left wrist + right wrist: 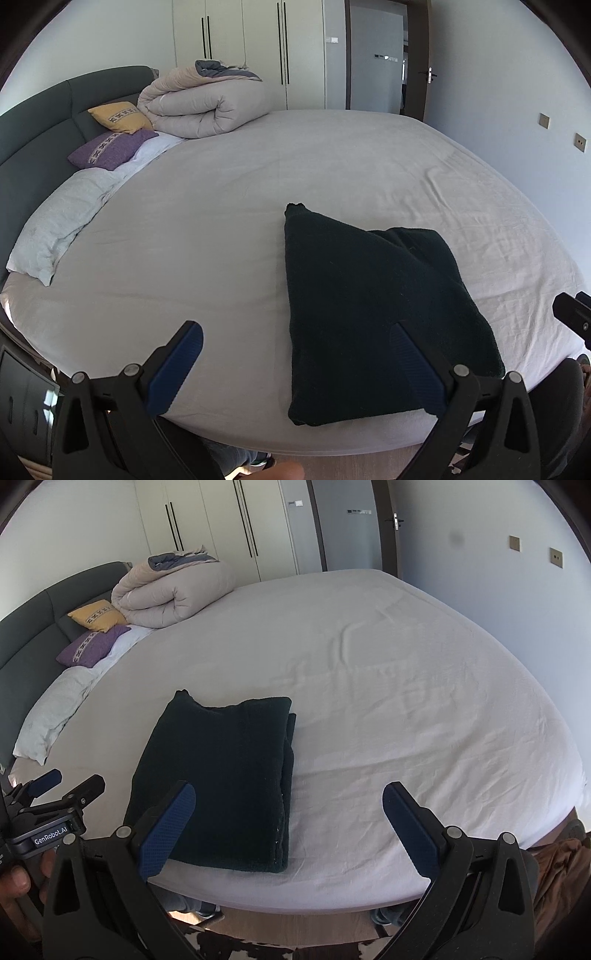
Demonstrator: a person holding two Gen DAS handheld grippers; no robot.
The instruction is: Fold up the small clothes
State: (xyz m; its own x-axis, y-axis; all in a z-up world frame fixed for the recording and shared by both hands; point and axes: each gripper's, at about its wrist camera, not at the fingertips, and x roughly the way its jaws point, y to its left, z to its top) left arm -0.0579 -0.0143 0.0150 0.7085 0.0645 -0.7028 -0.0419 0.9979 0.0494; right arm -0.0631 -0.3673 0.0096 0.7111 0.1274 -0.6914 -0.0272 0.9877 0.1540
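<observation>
Both pairs of fingers stand spread wide and hold nothing. The left gripper hangs over the near edge of the bed, its right-hand finger in front of the near part of the dark folded garment and its left-hand finger over bare sheet; whether that finger touches the cloth I cannot tell. The right gripper mirrors this: its left-hand finger sits in front of the garment's near left part, its right-hand finger over open sheet well to the right. So the garment lies between the two grippers, ahead of both, close to the bed's near edge, with its long axis running away from the person toward the far side. It looks already folded into a thick rectangle, layered edges showing along its right side in the right wrist view, and one small corner pokes out at the far left. Both grippers seem about equally near it, the left one on its left flank, the right one on its right. A further fold would likely bring the far end toward the near edge. Beyond lie a rolled quilt and pillows by the headboard, well apart from the garment.
</observation>
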